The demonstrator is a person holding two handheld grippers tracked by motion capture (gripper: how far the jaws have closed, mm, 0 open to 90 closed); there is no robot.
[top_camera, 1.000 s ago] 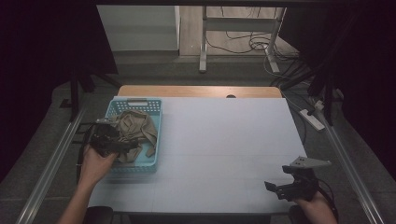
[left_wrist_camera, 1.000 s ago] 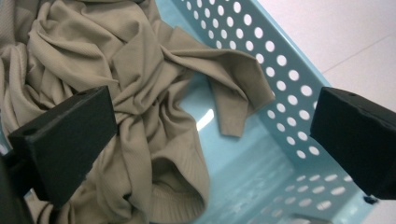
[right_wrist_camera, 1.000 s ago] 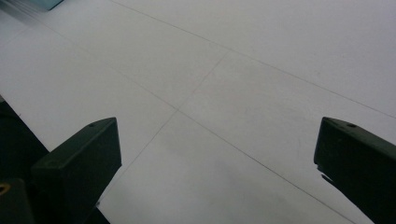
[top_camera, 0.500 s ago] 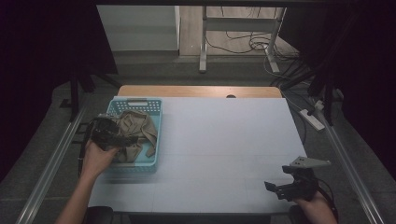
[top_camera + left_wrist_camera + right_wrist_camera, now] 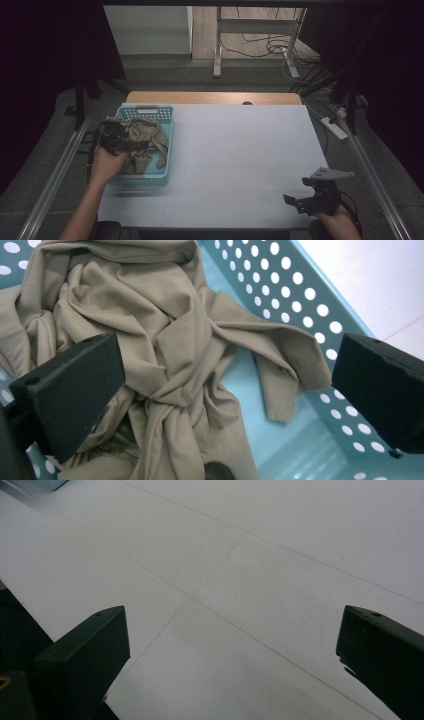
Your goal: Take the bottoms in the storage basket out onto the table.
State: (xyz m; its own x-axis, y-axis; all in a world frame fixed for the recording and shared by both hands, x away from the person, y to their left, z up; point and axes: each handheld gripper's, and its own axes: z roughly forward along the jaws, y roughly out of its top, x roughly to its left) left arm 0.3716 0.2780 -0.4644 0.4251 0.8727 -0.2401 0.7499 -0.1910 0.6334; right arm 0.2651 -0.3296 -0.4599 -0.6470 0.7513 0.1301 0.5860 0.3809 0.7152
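In the high view, the left hand-held gripper (image 5: 120, 141) is hovering over the tan garment (image 5: 145, 145) bunched in the blue basket (image 5: 167, 112); it has moved farther in than a second ago. In the left gripper view, its jaws are gaping wide and empty, so closing now risks pinching just one loose fold. In the right gripper view, the right hand-held gripper (image 5: 232, 655) is also spread empty above the table (image 5: 260, 555).

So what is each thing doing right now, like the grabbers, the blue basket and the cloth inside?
Left gripper: jaws wide open, over the cloth, gripping nothing.
Right gripper: jaws wide open, empty, above bare table.
Crumpled tan cloth: bunched up, lying inside the basket.
Light blue perforated plastic basket: upright on the table, holding the cloth.
White table: bare apart from the basket.
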